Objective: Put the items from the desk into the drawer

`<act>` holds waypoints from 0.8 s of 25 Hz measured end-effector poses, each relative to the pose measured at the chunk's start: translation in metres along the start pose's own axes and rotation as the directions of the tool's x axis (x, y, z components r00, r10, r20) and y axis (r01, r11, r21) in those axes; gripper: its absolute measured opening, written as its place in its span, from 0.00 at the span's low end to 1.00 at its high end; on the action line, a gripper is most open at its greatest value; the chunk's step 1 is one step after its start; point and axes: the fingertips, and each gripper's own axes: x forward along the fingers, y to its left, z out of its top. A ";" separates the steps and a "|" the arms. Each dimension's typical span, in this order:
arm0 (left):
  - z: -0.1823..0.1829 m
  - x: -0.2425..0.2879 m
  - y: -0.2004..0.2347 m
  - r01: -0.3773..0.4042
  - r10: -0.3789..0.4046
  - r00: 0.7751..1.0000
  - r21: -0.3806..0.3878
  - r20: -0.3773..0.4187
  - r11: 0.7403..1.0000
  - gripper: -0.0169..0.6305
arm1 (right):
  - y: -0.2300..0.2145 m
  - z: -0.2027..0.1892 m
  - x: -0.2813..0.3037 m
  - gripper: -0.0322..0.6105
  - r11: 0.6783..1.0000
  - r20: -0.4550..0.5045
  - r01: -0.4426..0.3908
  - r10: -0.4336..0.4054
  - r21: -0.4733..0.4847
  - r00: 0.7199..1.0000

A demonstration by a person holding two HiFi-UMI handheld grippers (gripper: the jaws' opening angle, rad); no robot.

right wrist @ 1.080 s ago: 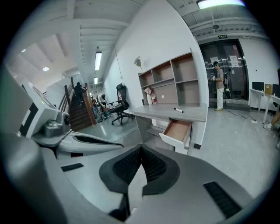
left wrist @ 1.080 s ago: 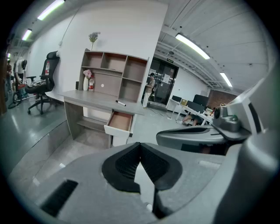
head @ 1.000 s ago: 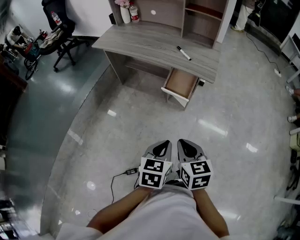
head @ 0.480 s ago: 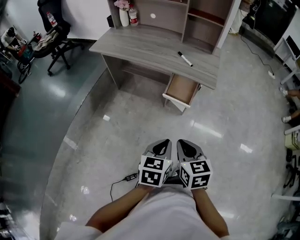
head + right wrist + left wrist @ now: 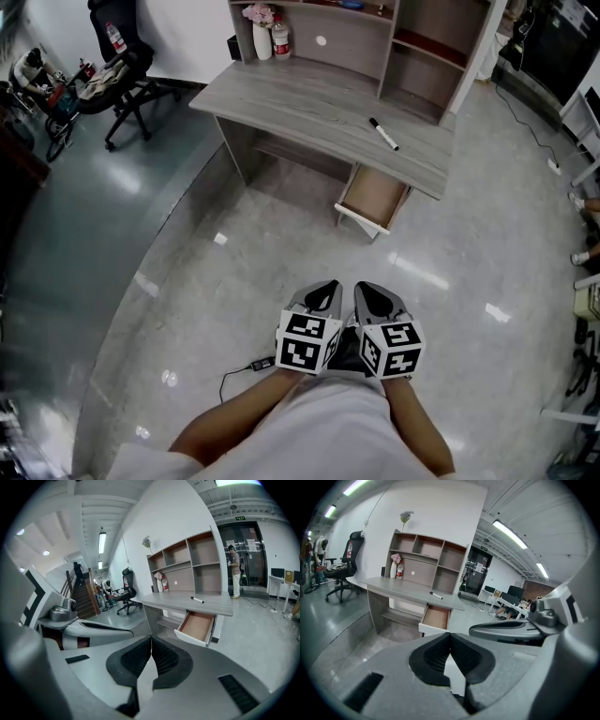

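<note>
A black-and-white marker pen [image 5: 383, 134] lies on the grey wooden desk [image 5: 309, 103], toward its right end. Under that end an open drawer [image 5: 373, 198] with a brown, bare bottom sticks out. Both grippers are held close to my body, far from the desk: left gripper [image 5: 325, 292] and right gripper [image 5: 367, 292] side by side, each shut with nothing between the pads. The marker pen [image 5: 436, 595] and the drawer [image 5: 436, 617] show in the left gripper view. The right gripper view shows the marker pen [image 5: 197, 600] and the drawer [image 5: 198, 625].
A hutch with shelves [image 5: 375, 37] stands on the desk's back, with a vase of flowers [image 5: 261, 28] and a bottle [image 5: 280, 39] at its left. A black office chair [image 5: 117, 66] sits left of the desk. A cable with an adapter [image 5: 261, 363] lies on the floor near my feet.
The desk and drawer have shifted slightly right and down in the head view as my head moved. Both grippers keep their place and stay shut.
</note>
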 end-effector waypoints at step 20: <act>0.076 0.119 -0.003 -0.083 0.083 0.996 0.017 -0.032 0.996 0.03 | -0.115 0.061 0.060 0.05 0.995 0.032 -0.082 0.080 0.060 0.996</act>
